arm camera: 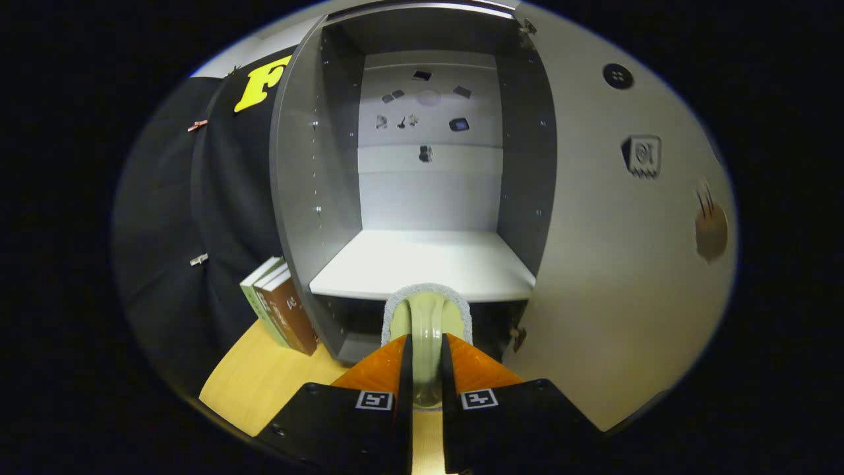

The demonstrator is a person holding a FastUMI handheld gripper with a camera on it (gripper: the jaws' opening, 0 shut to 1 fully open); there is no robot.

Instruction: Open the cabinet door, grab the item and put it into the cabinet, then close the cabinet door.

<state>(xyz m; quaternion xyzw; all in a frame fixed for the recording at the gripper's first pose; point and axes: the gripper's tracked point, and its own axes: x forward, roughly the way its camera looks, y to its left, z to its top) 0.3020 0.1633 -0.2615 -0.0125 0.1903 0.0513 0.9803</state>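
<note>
Gripper view: gripper (pixel 426 359) clamped on green scrub brush (pixel 427 316) at lower centre; cabinet (pixel 422 198) beyond, door (pixel 620 264) swung open right; books (pixel 280 307) lower left.

The gripper (pixel 426 356) is closed on a pale green brush (pixel 428 323), perhaps a scrubber with a grey bristle rim, both orange fingers (pixel 379 369) pressing its handle. Just ahead stands the grey cabinet (pixel 316 198), its door (pixel 626 264) swung open to the right, white shelf (pixel 422 264) bare. Books (pixel 280 307) lean against the cabinet's left side on the wooden table (pixel 264 389).
</note>
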